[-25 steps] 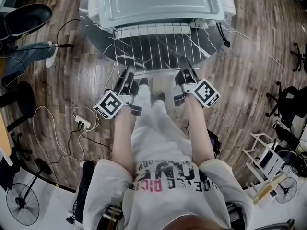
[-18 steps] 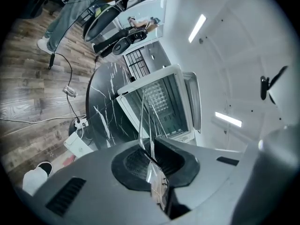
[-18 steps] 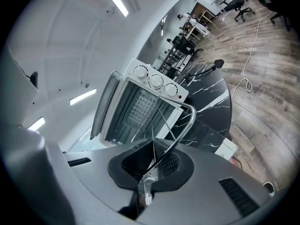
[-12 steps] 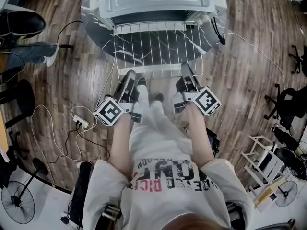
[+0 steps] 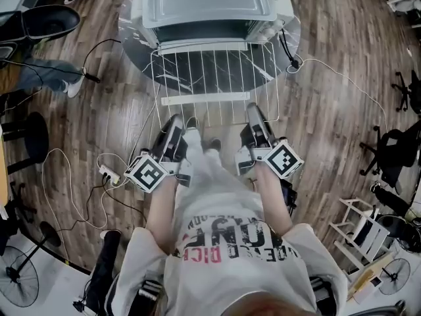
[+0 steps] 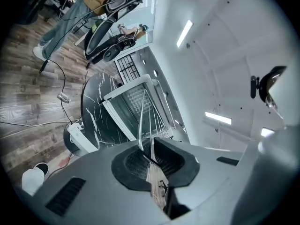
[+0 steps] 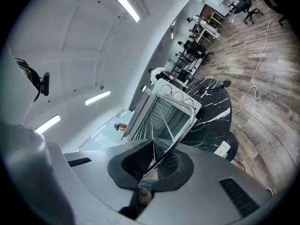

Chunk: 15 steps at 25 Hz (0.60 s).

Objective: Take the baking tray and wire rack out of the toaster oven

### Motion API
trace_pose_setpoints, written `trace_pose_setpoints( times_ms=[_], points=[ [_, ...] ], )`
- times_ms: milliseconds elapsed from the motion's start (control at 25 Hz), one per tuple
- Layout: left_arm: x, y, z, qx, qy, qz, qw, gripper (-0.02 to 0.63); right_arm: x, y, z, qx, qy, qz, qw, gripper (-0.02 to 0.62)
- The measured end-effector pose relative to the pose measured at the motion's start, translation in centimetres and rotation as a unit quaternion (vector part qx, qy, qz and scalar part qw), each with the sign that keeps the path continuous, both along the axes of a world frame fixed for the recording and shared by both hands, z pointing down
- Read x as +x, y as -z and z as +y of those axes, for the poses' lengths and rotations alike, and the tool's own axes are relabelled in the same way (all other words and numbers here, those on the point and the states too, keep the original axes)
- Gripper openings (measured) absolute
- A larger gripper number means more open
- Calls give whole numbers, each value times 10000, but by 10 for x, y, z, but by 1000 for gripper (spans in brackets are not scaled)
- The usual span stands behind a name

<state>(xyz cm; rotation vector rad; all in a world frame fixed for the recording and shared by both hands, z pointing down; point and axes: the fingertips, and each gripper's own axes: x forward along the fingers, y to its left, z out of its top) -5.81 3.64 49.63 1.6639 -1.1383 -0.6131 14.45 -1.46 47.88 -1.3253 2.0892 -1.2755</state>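
Above the dark round tabletop [image 5: 135, 41], just near of the toaster oven [image 5: 205, 5]: wire rack [image 5: 214, 78], almost clear, far edge at the oven mouth. Left claw [image 5: 176, 122] and right claw [image 5: 254, 114] each pinch a near corner wire. Risk: thin wire may slip; uneven pulling could tilt the rack and snag its far edge.

Round black marble worktop [image 5: 135, 48] carries white toaster oven [image 5: 204, 2]. Wood floor [image 5: 329, 124] around it: power strip [image 5: 108, 172], loose cables [image 5: 316, 59].

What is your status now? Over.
Left claw and right claw both shut on wire rack. Rack mostly out of toaster oven. Nothing blocking.
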Motion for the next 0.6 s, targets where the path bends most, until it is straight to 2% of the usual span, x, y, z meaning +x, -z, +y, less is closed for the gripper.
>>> trace_pose_setpoints(
  times_ms=[280,600],
  points=[
    [6,44,9,379,7,-51,9993,15,4,46,8,424,219,-126,9988,2],
    [2,73,-7,652,50,-26,9979,15,0,73,-5,623,355,-186,9973,2]
  ],
)
